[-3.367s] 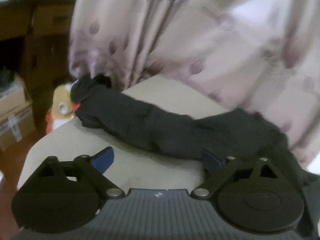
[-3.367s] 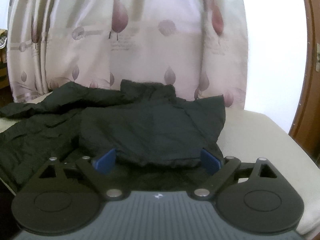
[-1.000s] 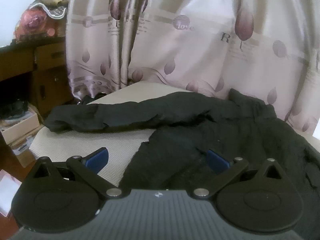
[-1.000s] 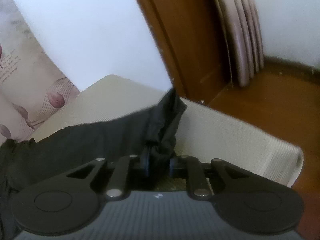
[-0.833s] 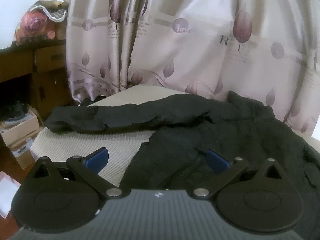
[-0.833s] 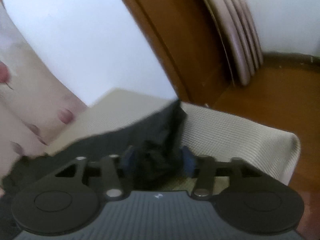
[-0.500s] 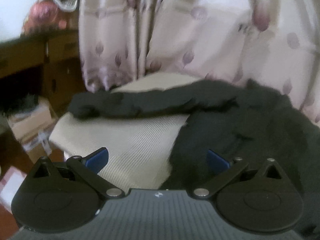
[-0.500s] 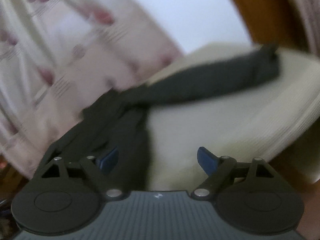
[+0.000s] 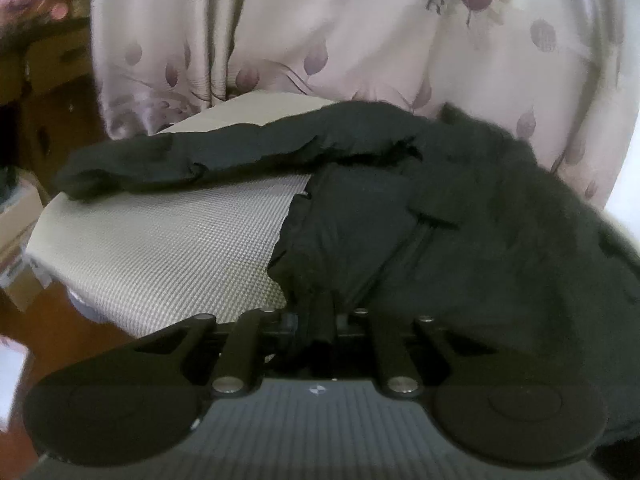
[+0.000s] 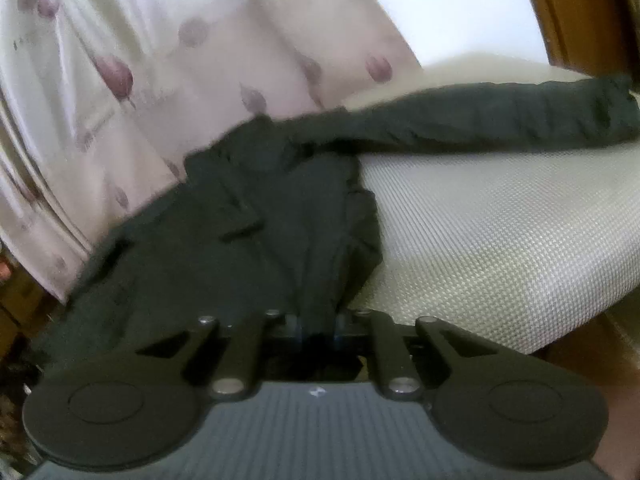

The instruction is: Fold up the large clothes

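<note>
A black jacket (image 9: 460,220) lies spread on a cream woven mattress (image 9: 160,248). Its left sleeve (image 9: 192,160) stretches out to the left in the left wrist view. Its right sleeve (image 10: 500,120) stretches out to the right in the right wrist view. My left gripper (image 9: 320,320) is shut on the jacket's bottom hem at its left corner. My right gripper (image 10: 318,326) is shut on the jacket's (image 10: 240,232) bottom hem at its right corner. The pinched cloth hides the fingertips in both views.
A pink curtain with leaf prints (image 9: 360,32) hangs right behind the mattress (image 10: 500,232). Cardboard boxes (image 9: 16,220) and dark wooden furniture (image 9: 48,60) stand at the left. A wooden door frame (image 10: 580,12) and floor (image 10: 600,344) lie at the right.
The right gripper let go of the right sleeve end and swung left to the hem. Both grippers, open half a second ago, have shut on the jacket's bottom hem.
</note>
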`<state>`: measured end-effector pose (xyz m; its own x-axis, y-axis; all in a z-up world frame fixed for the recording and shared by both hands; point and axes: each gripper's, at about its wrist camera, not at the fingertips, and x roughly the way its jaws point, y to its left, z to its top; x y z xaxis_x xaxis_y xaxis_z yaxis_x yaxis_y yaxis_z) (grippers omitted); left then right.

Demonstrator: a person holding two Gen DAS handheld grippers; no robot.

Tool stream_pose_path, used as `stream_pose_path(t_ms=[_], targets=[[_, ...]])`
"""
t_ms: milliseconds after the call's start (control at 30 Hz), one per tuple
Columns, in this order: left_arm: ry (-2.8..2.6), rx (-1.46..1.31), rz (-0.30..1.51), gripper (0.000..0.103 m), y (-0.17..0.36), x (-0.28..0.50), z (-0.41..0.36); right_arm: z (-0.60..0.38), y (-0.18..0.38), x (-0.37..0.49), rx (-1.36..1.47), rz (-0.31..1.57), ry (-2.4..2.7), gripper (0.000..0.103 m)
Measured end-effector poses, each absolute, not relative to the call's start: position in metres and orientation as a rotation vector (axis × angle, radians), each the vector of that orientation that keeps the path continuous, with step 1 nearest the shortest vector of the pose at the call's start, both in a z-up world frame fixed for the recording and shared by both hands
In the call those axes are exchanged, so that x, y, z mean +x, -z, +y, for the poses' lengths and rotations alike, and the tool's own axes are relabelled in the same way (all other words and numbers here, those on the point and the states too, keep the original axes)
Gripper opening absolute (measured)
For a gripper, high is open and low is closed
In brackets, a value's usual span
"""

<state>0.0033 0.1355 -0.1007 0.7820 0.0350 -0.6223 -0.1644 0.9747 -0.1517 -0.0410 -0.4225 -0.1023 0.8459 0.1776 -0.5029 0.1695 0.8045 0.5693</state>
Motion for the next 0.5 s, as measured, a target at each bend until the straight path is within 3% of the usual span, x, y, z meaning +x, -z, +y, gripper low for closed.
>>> stream_pose_path(t_ms=[167,367,400,433,467,500], targets=[[-0.078,-0.194,0.672,0.014,0.09,-0.02,0.13,-0.434,0.086,-0.062,0.672,0.561,0.014,0.011],[-0.061,-0.076,0.667,0.018,0.1,-0.034,0.119,-0.433,0.11,-0.062,0.725,0.649,0.044,0.011],[-0.067,-0.05,0.659,0.025,0.099,-0.036,0.116,-0.435,0.113,-0.06,0.749,0.649,0.043,0.013],[-0.078,-0.031,0.649,0.043,0.097,-0.039,0.115,-0.44,0.114,-0.064,0.786,0.635,0.041,0.016],[-0.084,-0.021,0.632,0.054,0.093,-0.042,0.114,-0.442,0.113,-0.063,0.816,0.617,0.039,0.02],[-0.088,-0.018,0.603,0.074,0.087,-0.048,0.114,-0.446,0.11,-0.068,0.839,0.59,0.043,0.022]])
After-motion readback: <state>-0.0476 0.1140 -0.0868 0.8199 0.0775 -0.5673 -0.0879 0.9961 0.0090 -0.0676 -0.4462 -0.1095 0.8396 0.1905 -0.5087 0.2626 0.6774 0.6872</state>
